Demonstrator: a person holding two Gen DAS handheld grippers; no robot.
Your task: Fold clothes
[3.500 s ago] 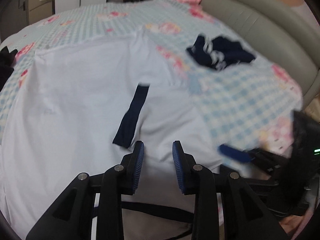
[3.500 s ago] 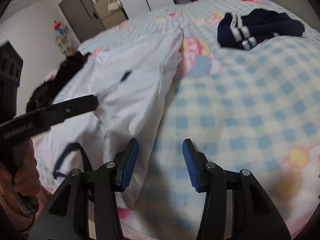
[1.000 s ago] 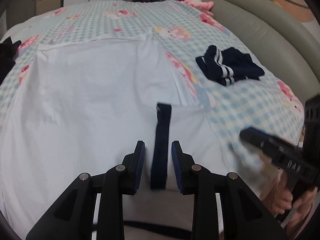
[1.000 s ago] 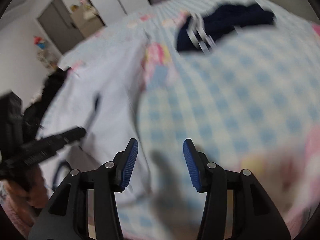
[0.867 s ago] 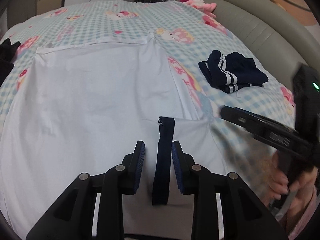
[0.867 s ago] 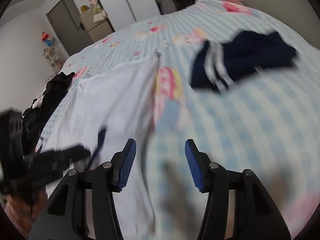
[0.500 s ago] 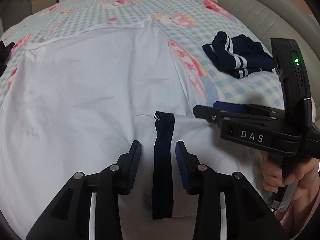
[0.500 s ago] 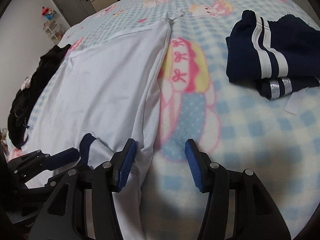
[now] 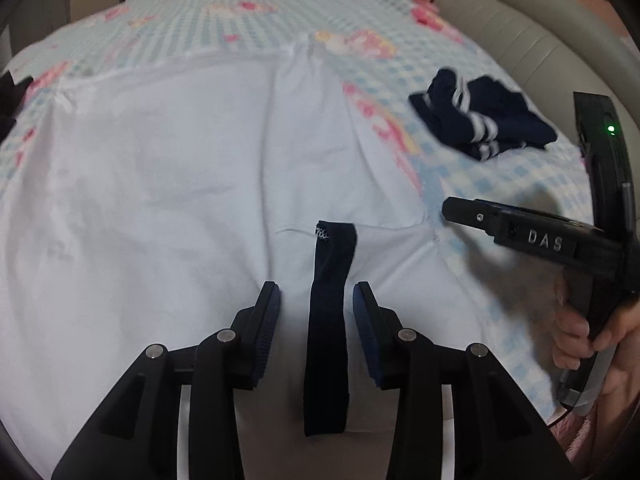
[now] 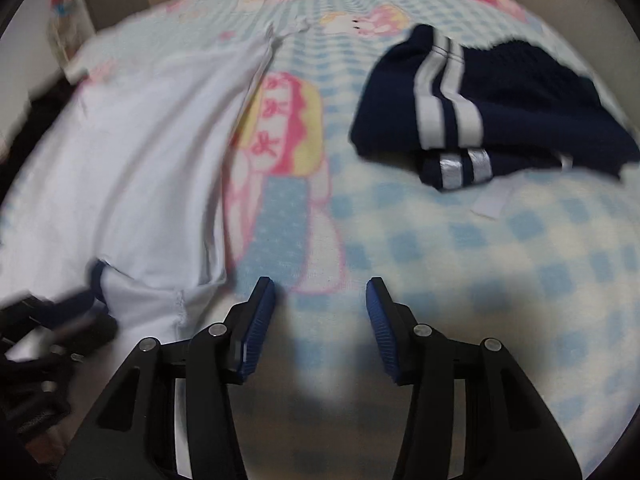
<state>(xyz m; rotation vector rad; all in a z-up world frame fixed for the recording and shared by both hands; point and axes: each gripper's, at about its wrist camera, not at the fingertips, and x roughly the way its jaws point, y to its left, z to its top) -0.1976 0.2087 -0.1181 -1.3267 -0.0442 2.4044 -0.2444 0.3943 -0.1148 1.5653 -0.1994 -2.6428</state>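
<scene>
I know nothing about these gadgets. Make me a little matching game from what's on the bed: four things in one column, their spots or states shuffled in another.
Things:
1. white shirt
2. navy garment with white stripes
3. navy sleeve band
4. right claw

Places or states:
A. lies between the left claw's open fingers
B. spread flat over the checked blanket
C. open, above bare blanket
D. bunched up, apart from the shirt

Pairs: 1-B, 2-D, 3-A, 4-C
</scene>
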